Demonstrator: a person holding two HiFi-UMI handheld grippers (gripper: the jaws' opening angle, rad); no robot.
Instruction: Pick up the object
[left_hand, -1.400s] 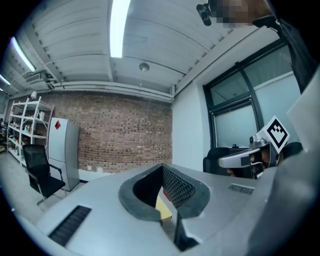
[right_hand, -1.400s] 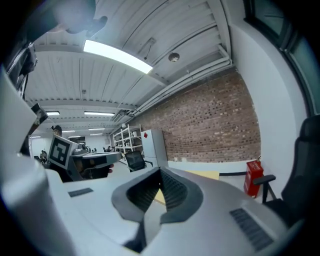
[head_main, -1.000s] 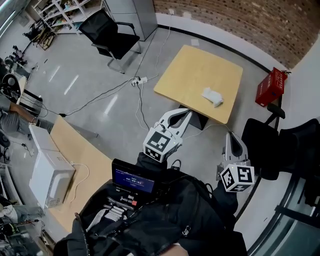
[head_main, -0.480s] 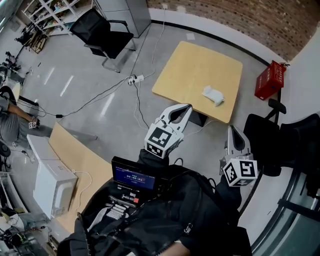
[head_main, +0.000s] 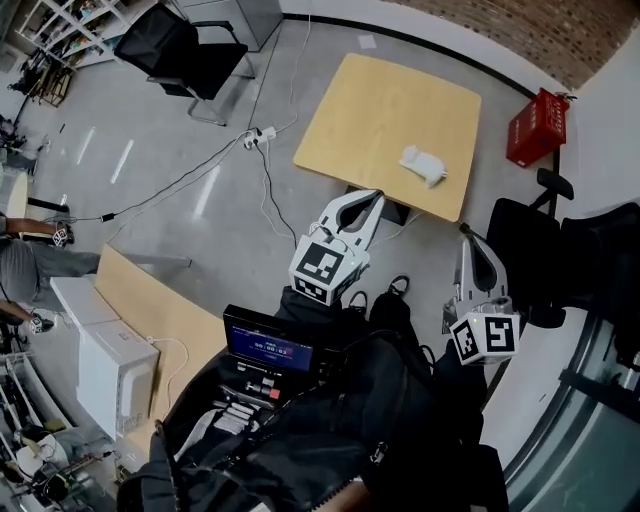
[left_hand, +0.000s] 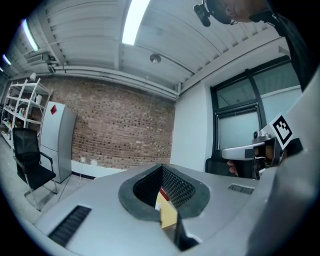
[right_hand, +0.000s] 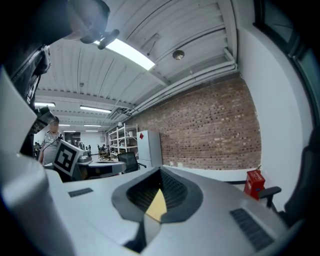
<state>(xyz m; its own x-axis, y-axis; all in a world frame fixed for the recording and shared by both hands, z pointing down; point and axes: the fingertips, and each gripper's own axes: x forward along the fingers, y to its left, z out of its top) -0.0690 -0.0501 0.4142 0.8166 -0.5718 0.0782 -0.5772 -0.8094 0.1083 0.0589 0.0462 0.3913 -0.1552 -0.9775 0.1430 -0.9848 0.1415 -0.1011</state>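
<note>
White obj (head_main: 423, 165) is seen on the table (head_main: 380, 110), nr its front-right corner, long axis approx parallel to the front edge. L gripper (head_main: 372, 198) & R gripper (head_main: 466, 236) are both pressed together, nothing held. Obj lies ahead, between them, apart from both; L is judged slightly nearer.

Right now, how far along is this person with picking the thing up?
Done: nothing yet. The white object lies untouched on the wooden table. In hand: nothing; the left hand-held gripper and the right hand-held gripper are both shut, empty and away from the object. Left to do: reach in, open one, close on the object and lift it.
</note>
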